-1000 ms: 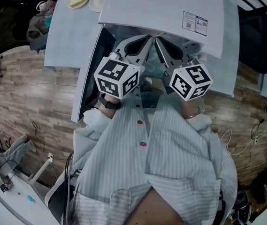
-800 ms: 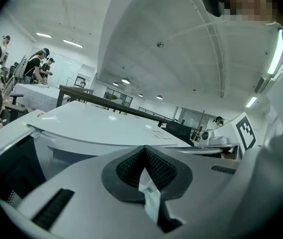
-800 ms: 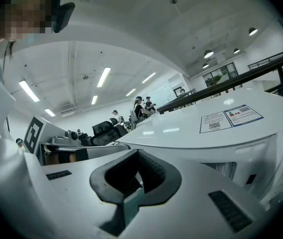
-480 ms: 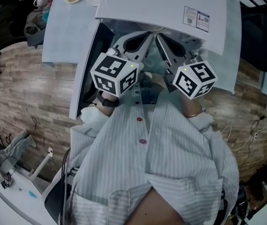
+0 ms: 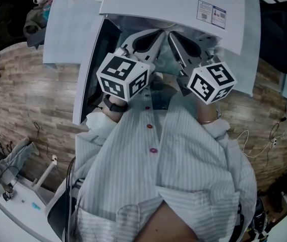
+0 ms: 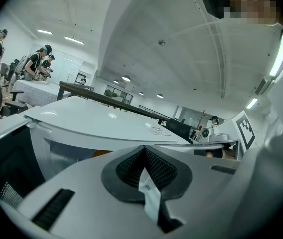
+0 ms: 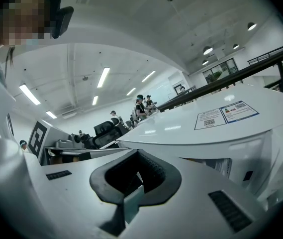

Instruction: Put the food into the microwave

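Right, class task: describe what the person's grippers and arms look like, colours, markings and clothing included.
The left gripper and right gripper are white plastic shells, black ribbed pads lining the fingers. Each carries a white cube with black square markers: left cube, right cube. The sleeves are pale striped shirt fabric; a dark watch on the left wrist, a thin bracelet on the right.

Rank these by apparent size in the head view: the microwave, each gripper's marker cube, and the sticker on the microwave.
1. Microwave, largest by far.
2. Left gripper's marker cube and right gripper's marker cube: these look alike, so they are not ranked. Both sit nearer the camera, which inflates them.
3. Sticker, smallest.
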{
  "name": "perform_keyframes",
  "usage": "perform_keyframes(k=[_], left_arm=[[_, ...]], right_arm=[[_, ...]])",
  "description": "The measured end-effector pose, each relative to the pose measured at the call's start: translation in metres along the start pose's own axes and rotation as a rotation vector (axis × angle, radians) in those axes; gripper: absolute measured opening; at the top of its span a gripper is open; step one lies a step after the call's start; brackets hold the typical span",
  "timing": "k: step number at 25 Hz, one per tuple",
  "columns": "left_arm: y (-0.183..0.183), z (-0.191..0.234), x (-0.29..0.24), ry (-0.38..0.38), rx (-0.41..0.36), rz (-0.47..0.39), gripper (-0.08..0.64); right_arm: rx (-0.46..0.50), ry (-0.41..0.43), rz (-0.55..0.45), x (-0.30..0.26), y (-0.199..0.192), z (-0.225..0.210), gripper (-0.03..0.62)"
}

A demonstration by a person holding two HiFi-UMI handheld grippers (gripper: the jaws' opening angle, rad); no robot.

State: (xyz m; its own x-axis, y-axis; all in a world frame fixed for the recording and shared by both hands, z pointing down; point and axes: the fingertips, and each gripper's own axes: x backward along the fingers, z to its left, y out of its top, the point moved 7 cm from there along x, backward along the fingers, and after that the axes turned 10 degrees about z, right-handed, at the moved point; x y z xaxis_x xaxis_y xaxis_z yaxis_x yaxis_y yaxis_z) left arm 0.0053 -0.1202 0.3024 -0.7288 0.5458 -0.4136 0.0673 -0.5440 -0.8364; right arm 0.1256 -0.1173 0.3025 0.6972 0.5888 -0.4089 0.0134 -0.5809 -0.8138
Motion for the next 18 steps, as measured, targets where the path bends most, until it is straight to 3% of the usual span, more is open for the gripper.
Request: perform_keyframes(k=[18], left_arm=[[-0.0038, 0.0034, 0.0002, 0.000, 0.014, 0.014, 0.008]], right_arm=[[-0.016, 0.011, 0.010, -0.0041, -0.0024, 0.0016, 0.032]])
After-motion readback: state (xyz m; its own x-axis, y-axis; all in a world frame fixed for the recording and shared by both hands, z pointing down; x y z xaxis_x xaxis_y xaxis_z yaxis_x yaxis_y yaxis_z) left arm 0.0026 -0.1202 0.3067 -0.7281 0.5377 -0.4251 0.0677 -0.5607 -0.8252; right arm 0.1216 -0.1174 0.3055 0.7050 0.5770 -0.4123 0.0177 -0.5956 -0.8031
